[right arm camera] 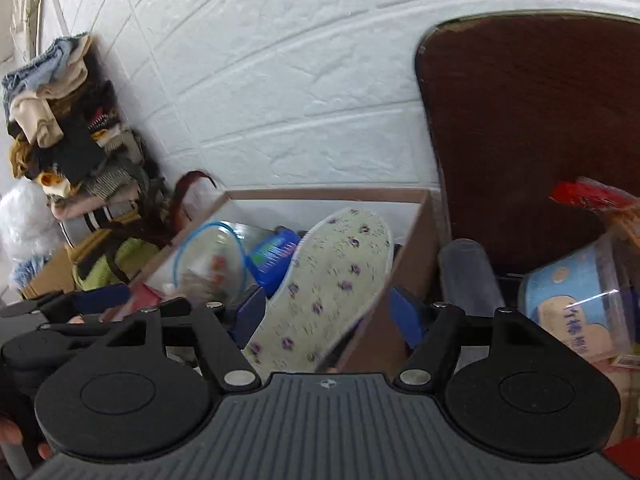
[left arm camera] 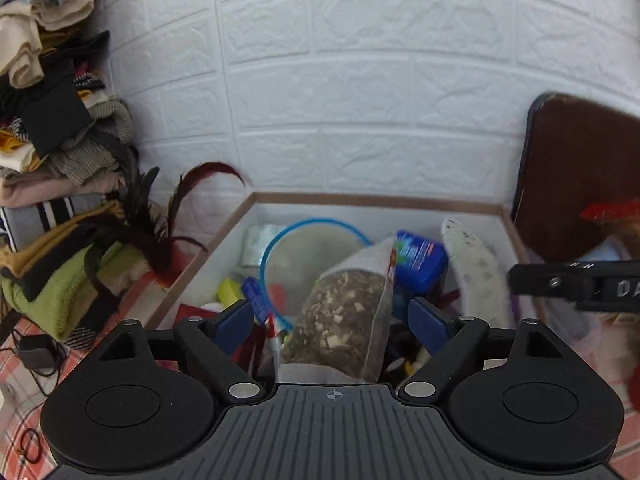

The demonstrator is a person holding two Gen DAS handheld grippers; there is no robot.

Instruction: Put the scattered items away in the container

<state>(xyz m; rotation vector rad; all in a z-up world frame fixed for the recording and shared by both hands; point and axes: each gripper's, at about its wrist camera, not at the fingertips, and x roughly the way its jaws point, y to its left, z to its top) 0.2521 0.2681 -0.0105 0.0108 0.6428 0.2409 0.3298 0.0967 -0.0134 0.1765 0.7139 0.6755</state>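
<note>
Two grippers, left gripper (left arm camera: 333, 320) and right gripper (right arm camera: 328, 314), gape wide; folded clothes pile (left arm camera: 52, 152) stands beside the white cardboard box (left arm camera: 372, 199), with clear seed bag (left arm camera: 344, 320) and flowered cloth insole (right arm camera: 324, 280) lying between the pads inside.

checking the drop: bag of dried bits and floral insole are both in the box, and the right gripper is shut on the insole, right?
Not quite. The right gripper is open: in the right wrist view its pads stand clear of the insole. Bag and insole are in the box.

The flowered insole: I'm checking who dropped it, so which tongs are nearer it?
Right. The right tongs straddle the flowered insole, open; the left tongs sit beside it over the bag of dried bits.
</note>
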